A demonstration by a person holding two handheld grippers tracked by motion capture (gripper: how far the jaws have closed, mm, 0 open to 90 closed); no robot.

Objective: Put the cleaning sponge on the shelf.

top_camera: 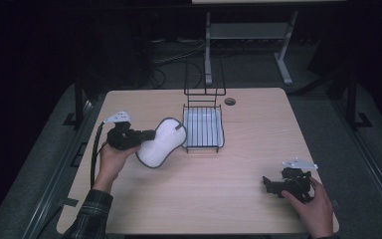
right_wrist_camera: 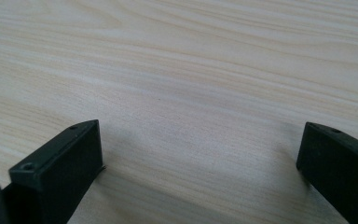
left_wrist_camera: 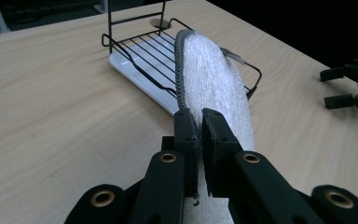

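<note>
Jaws of the left gripper (left_wrist_camera: pixel 199 135) are pressing together on the near edge of a white cloth pad (left_wrist_camera: pixel 212 79) with a grey stitched border; only the thickness of the pad's rim is separating the two black jaws. In the left gripper view the pad is standing on edge, rising away from the jaws toward the wire rack (left_wrist_camera: pixel 140 51), with its textured white face turned to the right. In the high view the left gripper (top_camera: pixel 146 135) is sitting at the left of the table (top_camera: pixel 204 209), gripped by the person's left hand (top_camera: pixel 110 158), and the pad (top_camera: pixel 161 142) is extending from the jaws toward the rack (top_camera: pixel 204 129), its far end lying just beside the rack's left rim. Whether the pad is touching the rack cannot be determined from either view.

The rack is a black wire frame with an upright back section, standing over a white tray (top_camera: pixel 202 121) at the middle of the table's far half.

Jaws of the right gripper (right_wrist_camera: pixel 200 163) are standing wide apart with nothing between them; bare wood grain is showing between them. In the high view the right gripper (top_camera: pixel 268 185) is resting low at the table's near right corner, held by the right hand (top_camera: pixel 314 206), well apart from the pad and the rack.
</note>
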